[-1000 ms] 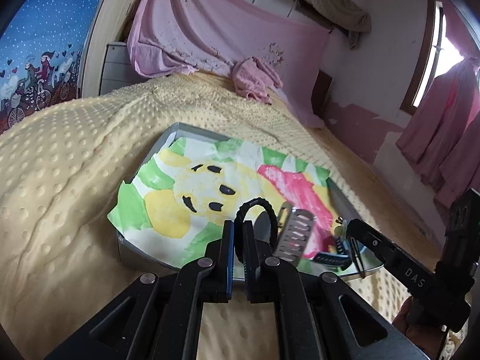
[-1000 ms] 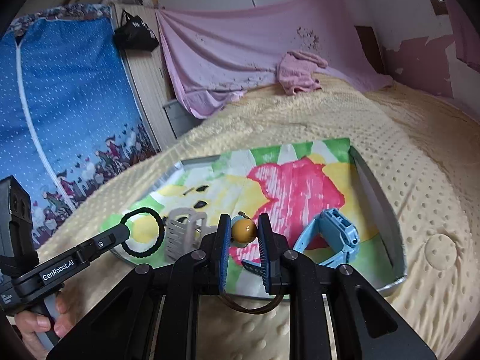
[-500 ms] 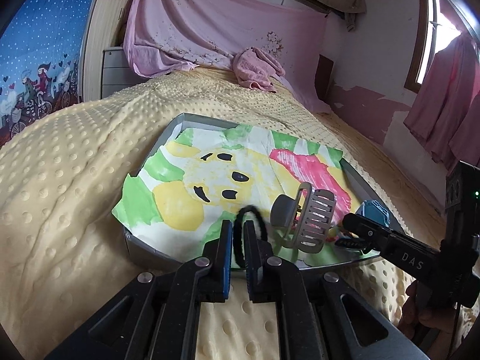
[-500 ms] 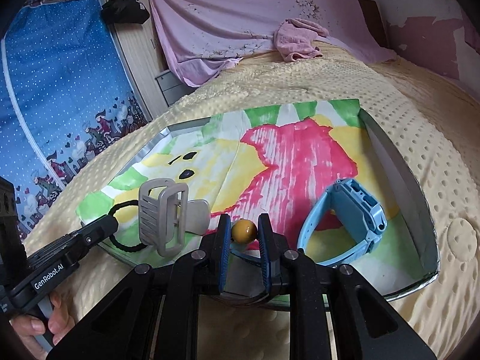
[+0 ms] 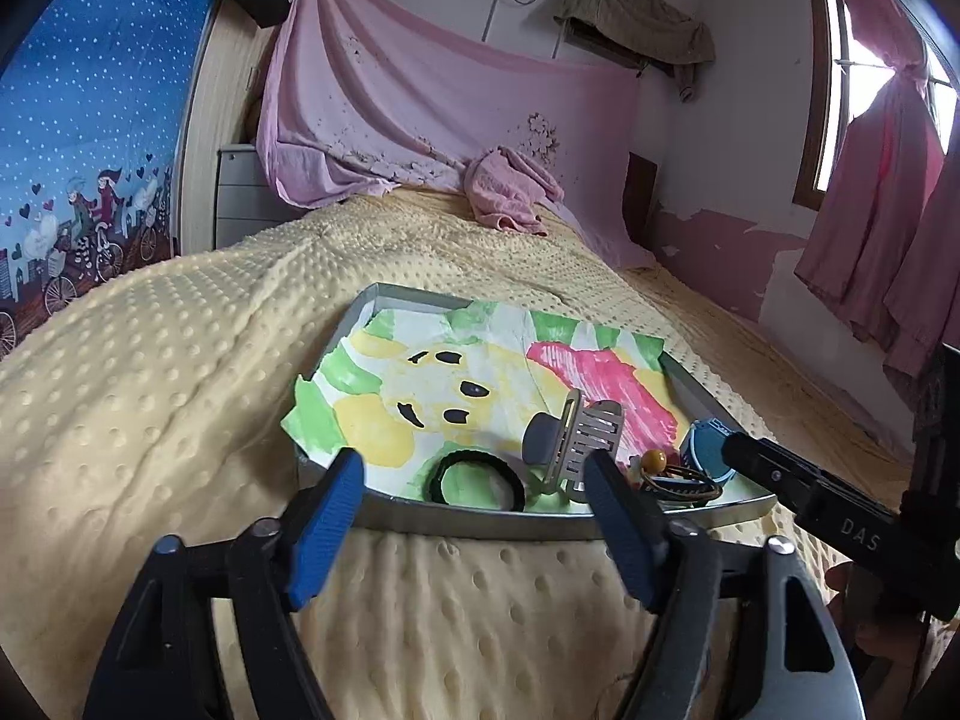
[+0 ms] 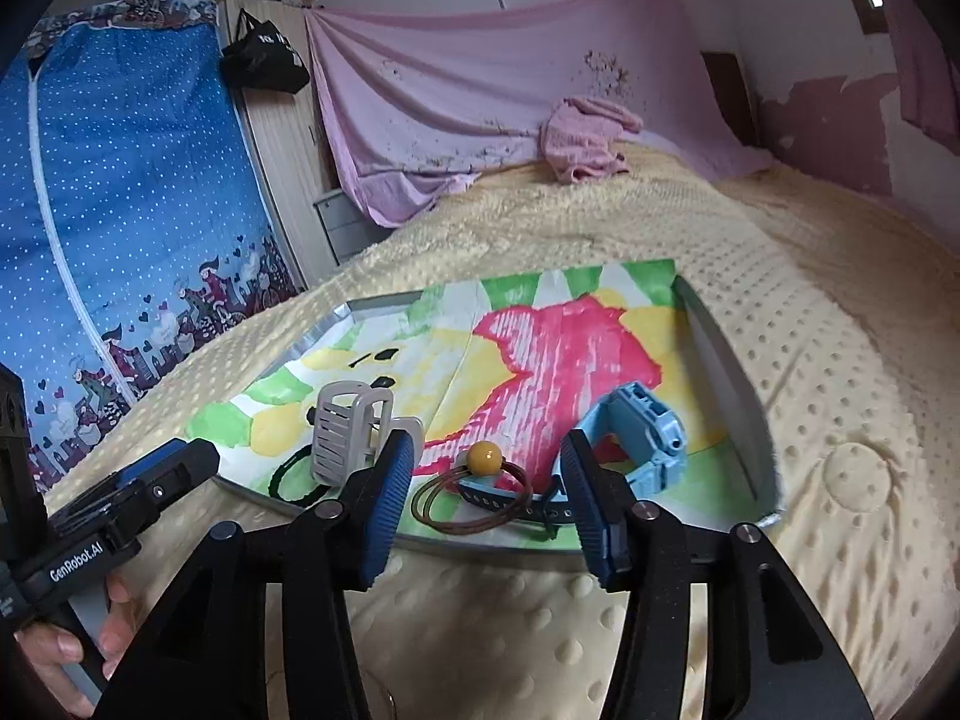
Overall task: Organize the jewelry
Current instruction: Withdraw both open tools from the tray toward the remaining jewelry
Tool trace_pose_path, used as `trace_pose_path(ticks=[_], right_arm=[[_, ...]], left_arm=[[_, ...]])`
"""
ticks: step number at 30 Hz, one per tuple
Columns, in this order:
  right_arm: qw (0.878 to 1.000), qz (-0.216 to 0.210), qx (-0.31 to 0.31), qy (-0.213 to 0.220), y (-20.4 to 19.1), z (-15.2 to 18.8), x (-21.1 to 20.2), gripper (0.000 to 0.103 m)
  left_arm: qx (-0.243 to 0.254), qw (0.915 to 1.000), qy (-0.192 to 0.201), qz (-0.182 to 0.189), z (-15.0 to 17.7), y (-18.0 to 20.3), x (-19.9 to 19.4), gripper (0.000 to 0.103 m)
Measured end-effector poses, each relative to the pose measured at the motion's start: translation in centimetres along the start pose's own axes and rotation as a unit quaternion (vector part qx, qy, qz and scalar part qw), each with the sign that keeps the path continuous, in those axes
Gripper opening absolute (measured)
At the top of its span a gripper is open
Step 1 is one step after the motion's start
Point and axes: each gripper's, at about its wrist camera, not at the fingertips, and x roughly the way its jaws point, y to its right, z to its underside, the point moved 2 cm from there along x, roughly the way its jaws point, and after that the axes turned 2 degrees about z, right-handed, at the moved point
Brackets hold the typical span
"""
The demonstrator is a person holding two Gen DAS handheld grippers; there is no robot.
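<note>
Now both my grippers are opening with nothing between the jaws: left gripper (image 5: pixel 474 492), right gripper (image 6: pixel 489 480). On the tray (image 5: pixel 540 519), the black hair tie (image 5: pixel 477 477) lies at 12 o'clock from my left jaws. It looks light and soft; I would pinch its rim. The bead hair tie (image 6: pixel 474 489) looks floppy too.

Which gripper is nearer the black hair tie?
Left. The left gripper frames the black hair tie just ahead; the right gripper sits further along, by the bead tie.
</note>
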Motion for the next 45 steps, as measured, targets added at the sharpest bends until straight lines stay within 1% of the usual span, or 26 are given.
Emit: trace_pose_path(ticks=[1, 3, 5, 7, 8, 11, 13, 14, 18, 24, 28, 37, 45], right_arm=[[1.000, 0.003, -0.002, 0.009, 0.0, 0.2, -0.8, 0.055], [1.000, 0.007, -0.004, 0.023, 0.1, 0.5, -2.1, 0.058], [0.999, 0.011, -0.004, 0.034, 0.2, 0.9, -3.6, 0.064], [0.999, 0.015, -0.006, 0.045, 0.2, 1.3, -4.9, 0.073], [0.999, 0.017, -0.008, 0.050, 0.3, 1.4, -5.6, 0.075], [0.998, 0.021, -0.007, 0.063, 0.3, 2.1, -7.5, 0.080], [0.997, 0.024, -0.006, 0.072, 0.4, 2.6, -8.7, 0.092], [0.997, 0.026, -0.006, 0.077, 0.4, 2.9, -9.3, 0.094], [0.996, 0.029, -0.016, 0.083, 0.3, 3.9, -11.2, 0.096], [0.996, 0.035, -0.021, 0.081, 0.2, 5.6, -14.0, 0.096], [0.996, 0.038, -0.026, 0.076, -0.3, 6.4, -15.1, 0.096], [0.998, 0.031, -0.038, 0.049, -0.7, 8.1, -16.4, 0.096], [0.998, 0.024, -0.053, -0.010, -1.4, 9.7, -16.1, 0.096]], left_arm=[[0.001, 1.0000, 0.005, 0.000, 0.1, 0.1, -0.5, 0.083], [0.006, 0.9999, 0.016, 0.002, 0.2, 0.2, -1.5, 0.087], [0.015, 0.9996, 0.026, 0.000, 0.6, 0.6, -2.7, 0.095], [0.022, 0.9991, 0.036, 0.000, 0.9, 0.8, -3.8, 0.099], [0.024, 0.9989, 0.040, 0.002, 1.0, 0.9, -4.3, 0.102], [0.025, 0.9986, 0.047, 0.001, 1.7, 0.9, -5.6, 0.103], [0.030, 0.9984, 0.049, 0.001, 2.2, 0.9, -6.2, 0.103], [0.034, 0.9983, 0.048, -0.001, 2.5, 0.9, -6.4, 0.103], [0.043, 0.9981, 0.043, -0.003, 3.6, 0.7, -7.4, 0.103], [0.053, 0.9978, 0.040, -0.002, 5.1, 0.5, -9.3, 0.103], [0.057, 0.9977, 0.037, 0.000, 5.8, 0.4, -10.4, 0.103], [0.055, 0.9985, 0.000, 0.004, 7.9, -0.6, -11.1, 0.103], [0.052, 0.9978, -0.040, 0.011, 9.2, -1.2, -10.6, 0.103]])
